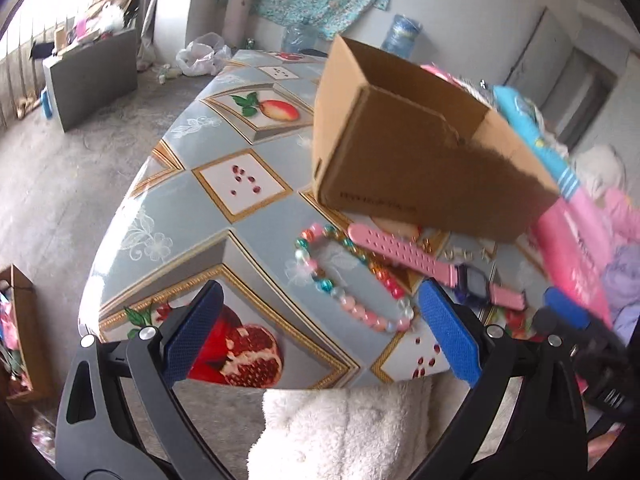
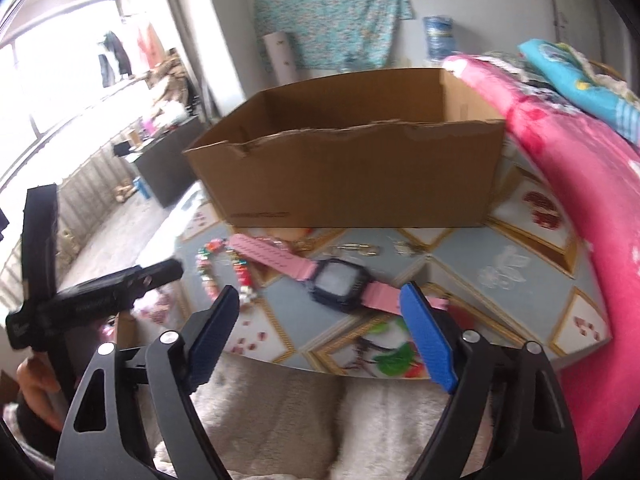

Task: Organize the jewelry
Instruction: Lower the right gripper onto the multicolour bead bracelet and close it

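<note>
An open cardboard box stands on the table with a fruit-print cloth; it also shows in the right wrist view. In front of it lie a pink-strapped watch with a dark face, a bead bracelet and small metal pieces. My left gripper is open and empty, above the table's near edge just short of the bracelet. My right gripper is open and empty, just short of the watch. The right gripper's blue pad shows in the left view.
Pink and blue folded fabrics are piled at the table's right side. A white fluffy cloth lies below the near edge. The floor to the left holds a grey cabinet and an open box.
</note>
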A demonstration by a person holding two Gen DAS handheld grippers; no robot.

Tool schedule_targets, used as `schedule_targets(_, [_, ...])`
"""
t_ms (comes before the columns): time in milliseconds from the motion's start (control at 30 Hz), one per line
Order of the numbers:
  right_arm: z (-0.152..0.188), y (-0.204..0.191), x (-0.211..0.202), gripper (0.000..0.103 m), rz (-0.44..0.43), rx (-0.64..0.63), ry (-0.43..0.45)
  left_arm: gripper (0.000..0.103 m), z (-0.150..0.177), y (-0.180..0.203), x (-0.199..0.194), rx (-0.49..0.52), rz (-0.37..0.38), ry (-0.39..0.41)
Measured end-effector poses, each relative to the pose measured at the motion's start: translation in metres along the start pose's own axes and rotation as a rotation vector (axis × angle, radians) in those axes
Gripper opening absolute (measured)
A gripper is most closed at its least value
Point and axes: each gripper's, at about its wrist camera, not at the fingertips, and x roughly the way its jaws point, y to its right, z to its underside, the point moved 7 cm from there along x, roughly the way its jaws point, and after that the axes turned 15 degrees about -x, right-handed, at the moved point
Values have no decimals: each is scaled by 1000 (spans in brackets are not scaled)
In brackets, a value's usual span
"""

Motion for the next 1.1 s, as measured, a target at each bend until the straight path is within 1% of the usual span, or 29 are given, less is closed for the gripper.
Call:
schedule_targets(67, [-4,-11,8,69,-42,-15,-8,95,-10,-2,2,-19,15,2])
schedule_targets(133, [-7,-21,16,65,-85,-18,-18,94,-19,-3,2,-14,19,36])
schedule_targets(167, [-8,-25,22,61,-105,-17,-29,94,-21,-2,2,-3,14,49])
schedule_targets(233, [-8,-30,33,54,-122,-19,-56,94,-25,4,8,49,-10,65])
schedule_targets(267, [-8,-31,37,50,-127,-19,-68,94,-24,6,9,67,-18,64])
schedule_targets(367, [-7,-36,53,41,-137,-14,-112,94,-26,12,17,132,-35,62])
schedule_targets(400, [-8,-37,56,40,-137,-12,-118,89,-26,14,20,156,-43,59])
schedule_targets(433, [-9,-39,59,38,-141,-10,-123,74,-25,17,26,194,-58,49])
schedule_targets(500, [-11,-45,66,35,-145,-13,-138,62,-23,20,38,238,-85,21])
schedule_targets(533, [-10,-46,68,34,-150,-14,-145,52,-23,20,44,253,-98,7])
schedule_targets(600, [-9,-52,73,32,-152,-22,-157,43,-21,18,55,278,-99,-33])
schedule_targets(700, [-7,-59,79,29,-143,-38,-178,34,-16,21,68,323,-112,-79])
schedule_targets(767, [-4,-60,83,24,-129,-42,-193,33,-13,23,72,365,-131,-86])
schedule_targets(833, [-2,-60,86,22,-118,-40,-203,33,-12,25,74,396,-143,-88])
schedule_targets(1000, [-2,-61,89,20,-94,-70,-208,33,-10,25,72,407,-156,-106])
schedule_targets(1100, [-4,-67,99,20,-89,-87,-210,33,-9,24,70,414,-150,-131])
